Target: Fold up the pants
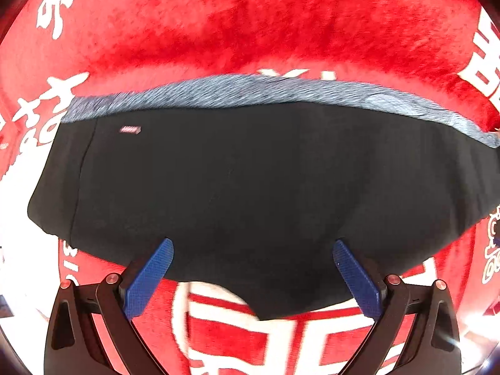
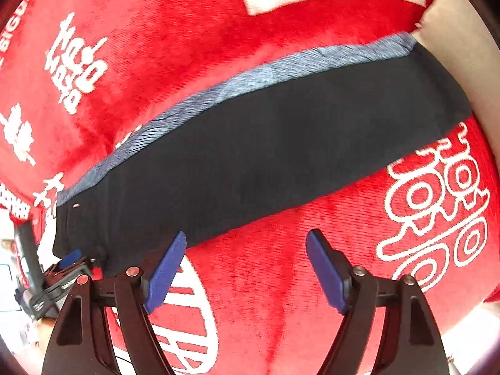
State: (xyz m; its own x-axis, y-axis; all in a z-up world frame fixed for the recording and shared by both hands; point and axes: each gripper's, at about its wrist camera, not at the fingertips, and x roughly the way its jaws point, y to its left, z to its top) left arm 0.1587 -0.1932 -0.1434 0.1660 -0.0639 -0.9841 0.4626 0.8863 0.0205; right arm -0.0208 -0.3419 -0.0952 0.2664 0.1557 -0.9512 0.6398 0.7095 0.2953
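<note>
Right wrist: one pants (image 2: 281,131), two tools.

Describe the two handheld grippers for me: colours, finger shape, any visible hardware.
Both match. The left gripper and the right gripper each have two flat, blue, fine-textured fingers on black angular linkage arms with cut-out slots. Round reddish metal pivot pins sit at the joints. No cables or sleeves show.

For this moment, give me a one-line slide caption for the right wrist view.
Open right gripper above the red blanket, beside the folded black pants.
</note>
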